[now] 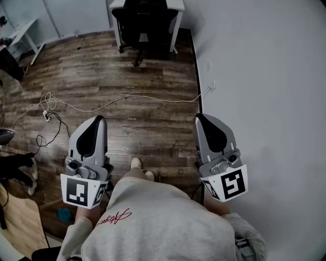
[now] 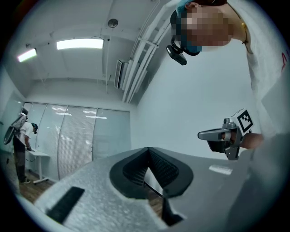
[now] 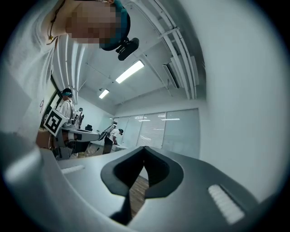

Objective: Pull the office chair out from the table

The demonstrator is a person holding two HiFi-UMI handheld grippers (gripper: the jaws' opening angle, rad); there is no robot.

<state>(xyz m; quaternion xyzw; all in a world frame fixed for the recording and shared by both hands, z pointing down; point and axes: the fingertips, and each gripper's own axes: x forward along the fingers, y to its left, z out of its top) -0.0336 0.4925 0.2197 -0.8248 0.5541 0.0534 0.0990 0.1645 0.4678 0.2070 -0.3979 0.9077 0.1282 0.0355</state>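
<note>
- Chair point(image 1: 144, 23): black, tucked under a white table point(image 1: 177, 5) at the far end of the room, close to the wall point(image 1: 265, 76).
- Left gripper point(image 1: 100, 119): jaws fully closed, pads meeting at the tips, nothing between them. It is held low in front of the person's body and points toward the chair.
- Right gripper point(image 1: 199, 118): also closed and empty, level with the left one and just beside the wall.
- Separation: both grippers are well apart from the chair. A long run of wood floor point(image 1: 153, 76) lies between, crossed by a white cable point(image 1: 127, 97).
- Alignment: the chair stands ahead, roughly midway between the lines of the two grippers.
- The person's shoes point(image 1: 136, 163) show on the floor between the grippers.
</note>
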